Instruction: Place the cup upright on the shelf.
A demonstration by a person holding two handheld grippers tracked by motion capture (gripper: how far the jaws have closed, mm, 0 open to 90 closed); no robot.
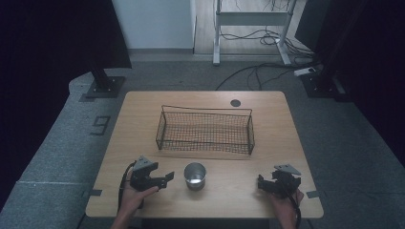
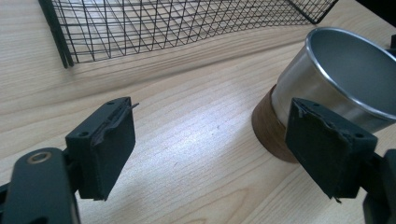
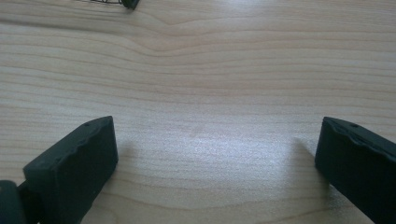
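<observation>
With the left gripper [image 1: 165, 177] gaping just left of the steel cup [image 1: 195, 175] (upright, near the wire basket [image 1: 205, 130]), a skewed approach risks tipping it; right gripper [image 1: 261, 182] idles, also wide.

Shiny round metal cup [image 1: 195, 174] upright on light wooden table [image 1: 267, 143], between left gripper [image 1: 165, 180] and right gripper [image 1: 261, 182]; black wire-mesh basket [image 1: 205, 130] behind.

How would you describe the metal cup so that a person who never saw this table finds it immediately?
Start from the wooden table and find the black wire basket at its middle. In front of the basket, on the person's side, between the left gripper and the right gripper, stands the metal cup. It is the one shiny round thing there, silver with a brown band at its base.
</observation>
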